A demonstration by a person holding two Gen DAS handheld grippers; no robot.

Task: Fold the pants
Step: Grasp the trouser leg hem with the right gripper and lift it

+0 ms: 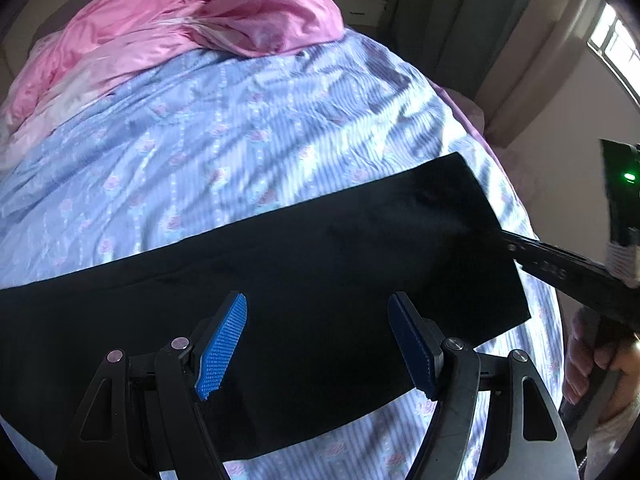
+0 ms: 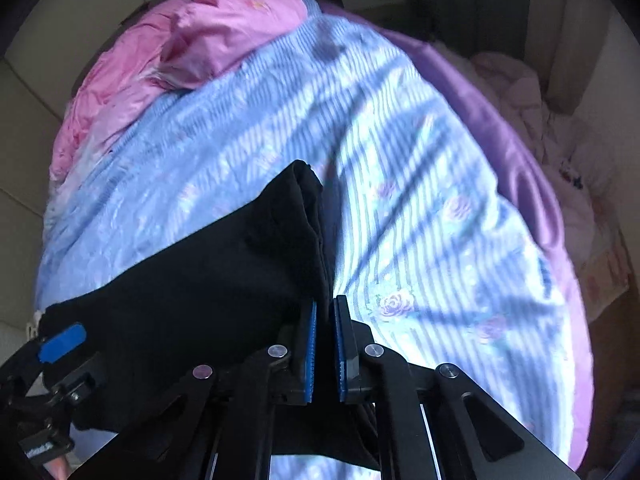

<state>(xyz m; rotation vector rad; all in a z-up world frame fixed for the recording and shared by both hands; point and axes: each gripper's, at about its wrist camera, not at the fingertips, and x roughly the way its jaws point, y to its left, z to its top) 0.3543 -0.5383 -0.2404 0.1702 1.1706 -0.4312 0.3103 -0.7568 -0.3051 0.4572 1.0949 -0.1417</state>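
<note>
The black pants (image 1: 304, 280) lie flat as a long band across the blue striped bed sheet (image 1: 200, 152). My left gripper (image 1: 318, 344) is open, its blue pads spread wide just above the pants' near edge. In the right wrist view my right gripper (image 2: 325, 344) is shut on the pants' end edge (image 2: 224, 280), which bunches up and lifts off the sheet (image 2: 420, 240). The right gripper's fingers (image 1: 560, 264) show in the left wrist view at the pants' right end. The left gripper's blue pad (image 2: 64, 342) shows at the left edge of the right wrist view.
A crumpled pink blanket (image 1: 192, 28) lies at the head of the bed. A purple sheet (image 2: 520, 168) edges the bed's right side, with pale pink bedding (image 2: 532, 120) beyond it. A white nightstand (image 1: 360, 0) stands behind the bed. A window (image 1: 616, 48) is at upper right.
</note>
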